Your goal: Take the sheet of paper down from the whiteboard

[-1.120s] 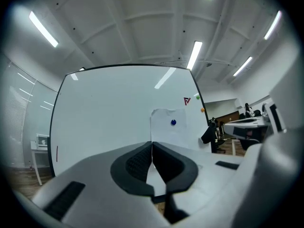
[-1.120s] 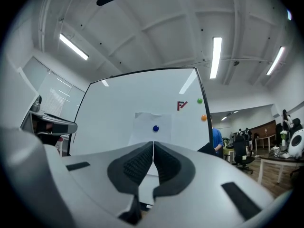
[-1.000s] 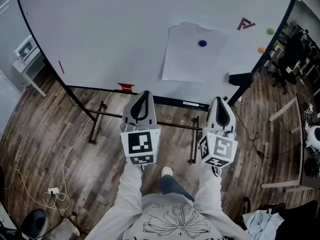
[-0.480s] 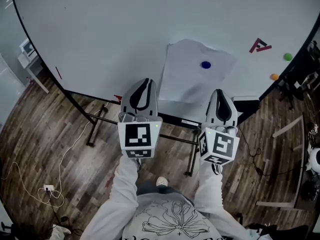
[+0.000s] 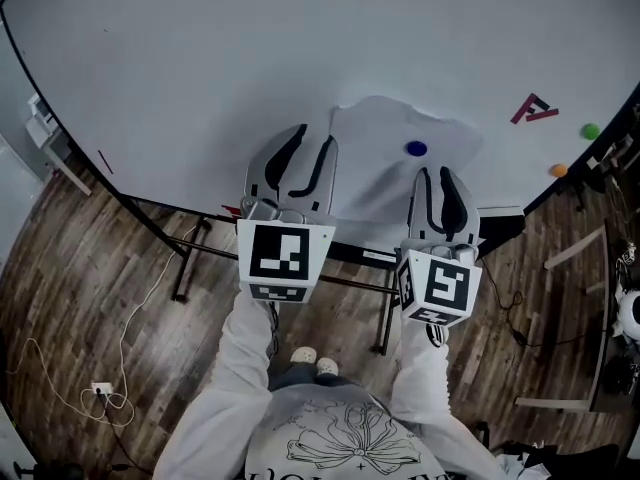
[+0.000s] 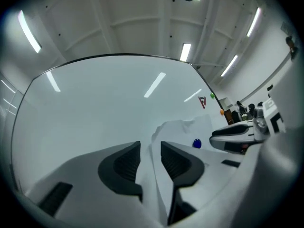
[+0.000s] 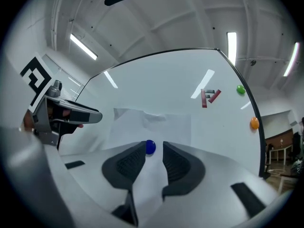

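A white sheet of paper (image 5: 385, 163) hangs rumpled on the whiteboard (image 5: 200, 78), pinned by a round blue magnet (image 5: 416, 149). My left gripper (image 5: 313, 136) is raised at the sheet's left edge, its jaws opening with nothing between them. In the left gripper view the left gripper (image 6: 151, 148) lines up with the paper (image 6: 185, 129) edge. My right gripper (image 5: 437, 173) sits just below the magnet, jaws also opening and empty. In the right gripper view the right gripper (image 7: 153, 152) frames the blue magnet (image 7: 150, 147) on the paper (image 7: 156, 122). Whether either touches the sheet cannot be told.
A red letter-shaped magnet (image 5: 533, 110), a green magnet (image 5: 591, 130) and an orange magnet (image 5: 558, 169) sit at the board's right. A black eraser (image 5: 500, 220) rests on the board's ledge. Below are the black stand (image 5: 190, 258), wooden floor and a cable (image 5: 100, 388).
Both grippers rose and moved in toward the board as the person stepped closer. Their jaws, shut before, now stand apart.
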`<state>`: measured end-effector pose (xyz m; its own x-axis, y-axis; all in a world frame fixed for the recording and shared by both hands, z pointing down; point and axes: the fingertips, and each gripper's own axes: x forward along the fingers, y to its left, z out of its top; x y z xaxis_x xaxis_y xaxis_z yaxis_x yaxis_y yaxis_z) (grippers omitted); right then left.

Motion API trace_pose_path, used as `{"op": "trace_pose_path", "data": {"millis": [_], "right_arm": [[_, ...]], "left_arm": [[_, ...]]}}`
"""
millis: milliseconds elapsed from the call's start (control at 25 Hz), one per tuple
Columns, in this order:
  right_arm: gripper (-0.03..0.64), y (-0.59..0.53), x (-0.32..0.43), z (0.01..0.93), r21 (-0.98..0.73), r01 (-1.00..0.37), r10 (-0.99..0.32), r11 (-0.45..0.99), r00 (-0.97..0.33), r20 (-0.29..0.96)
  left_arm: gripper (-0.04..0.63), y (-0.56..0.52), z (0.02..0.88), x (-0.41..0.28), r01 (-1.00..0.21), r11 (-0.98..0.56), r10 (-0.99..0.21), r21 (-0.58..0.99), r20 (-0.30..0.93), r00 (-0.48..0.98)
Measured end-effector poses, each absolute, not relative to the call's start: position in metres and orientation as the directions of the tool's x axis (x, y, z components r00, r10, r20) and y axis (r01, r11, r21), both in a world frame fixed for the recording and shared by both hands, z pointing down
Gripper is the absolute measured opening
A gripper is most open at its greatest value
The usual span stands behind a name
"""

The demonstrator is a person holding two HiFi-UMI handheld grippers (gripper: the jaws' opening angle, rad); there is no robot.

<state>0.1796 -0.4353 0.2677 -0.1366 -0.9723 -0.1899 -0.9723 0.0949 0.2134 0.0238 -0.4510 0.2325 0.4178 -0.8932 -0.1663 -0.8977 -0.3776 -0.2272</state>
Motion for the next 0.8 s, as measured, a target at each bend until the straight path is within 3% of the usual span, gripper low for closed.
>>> {"op": "trace_pose_path", "data": {"millis": [160, 640, 800], "right_arm": [[0.117, -0.443, 0.175, 0.265, 0.227, -0.97, -0.974, 0.085, -0.129, -0.187], [0.135, -0.464, 0.171, 0.268, 0.231, -0.971, -0.982, 0.058, -0.098, -0.164], [0.138, -0.468, 0.169, 0.268, 0.24, -0.969, -0.983, 0.06, -0.099, -0.157]], "left_arm": [[0.158, -0.464, 0.221, 0.038, -0.86, -0.439, -0.854, -0.26, -0.177, 0.489], [0.159, -0.488, 0.214, 0.067, -0.783, -0.532, -0.788, -0.323, -0.15, 0.597], [0.093, -0.492, 0.213, 0.067, -0.784, -0.533, -0.788, -0.317, -0.152, 0.597]]}}
